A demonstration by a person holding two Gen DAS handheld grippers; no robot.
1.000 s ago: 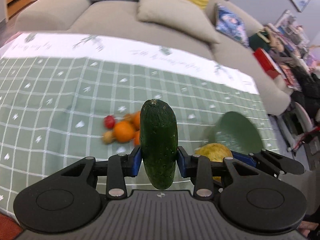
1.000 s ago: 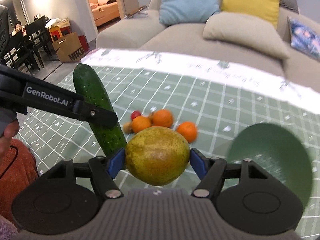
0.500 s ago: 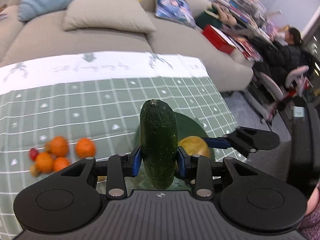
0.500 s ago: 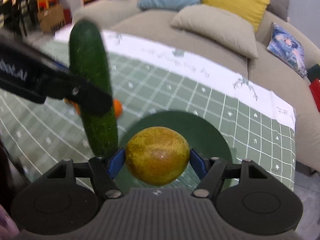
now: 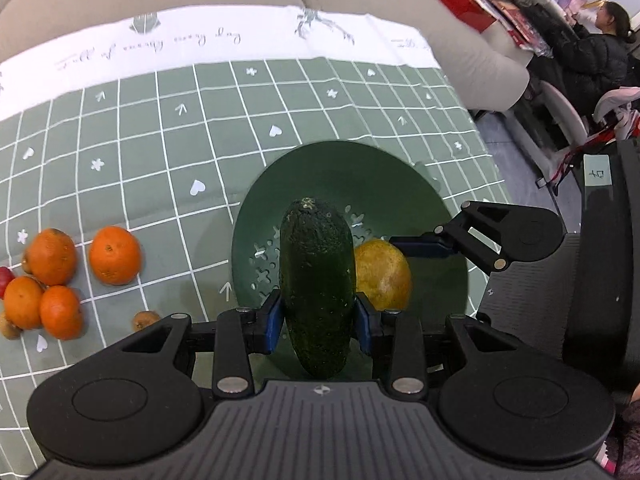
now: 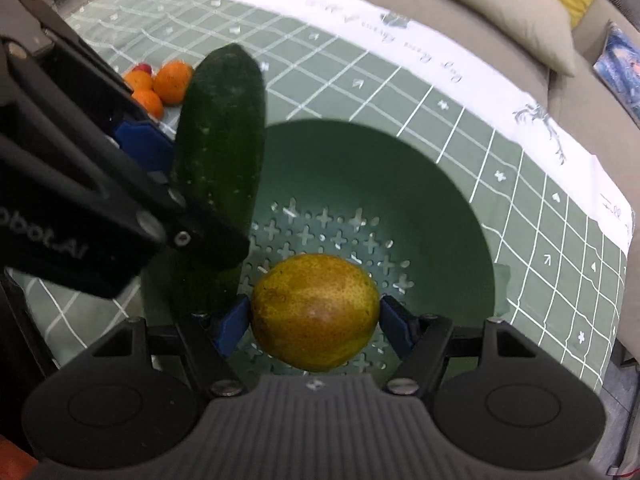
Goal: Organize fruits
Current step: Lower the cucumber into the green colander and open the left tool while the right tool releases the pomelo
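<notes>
My left gripper (image 5: 318, 322) is shut on a dark green cucumber (image 5: 317, 280) and holds it upright over the near edge of a green perforated bowl (image 5: 352, 176). My right gripper (image 6: 316, 322) is shut on a yellow-green pear (image 6: 316, 310) and holds it above the bowl (image 6: 420, 184). In the right wrist view the cucumber (image 6: 220, 152) stands just left of the pear. In the left wrist view the pear (image 5: 386, 276) shows just right of the cucumber. Several oranges (image 5: 114, 256) lie on the cloth to the left.
A green checked tablecloth (image 5: 160, 140) covers the table. A small red fruit (image 5: 3, 280) and small brown fruits (image 5: 144, 320) lie by the oranges. A sofa with cushions (image 6: 500, 4) stands behind. A person (image 5: 596, 52) sits at far right by a chair (image 5: 600, 280).
Both grippers have moved right and down with their fruit, from above the oranges to over the green bowl, which now looks much nearer. Both grips are unchanged.
</notes>
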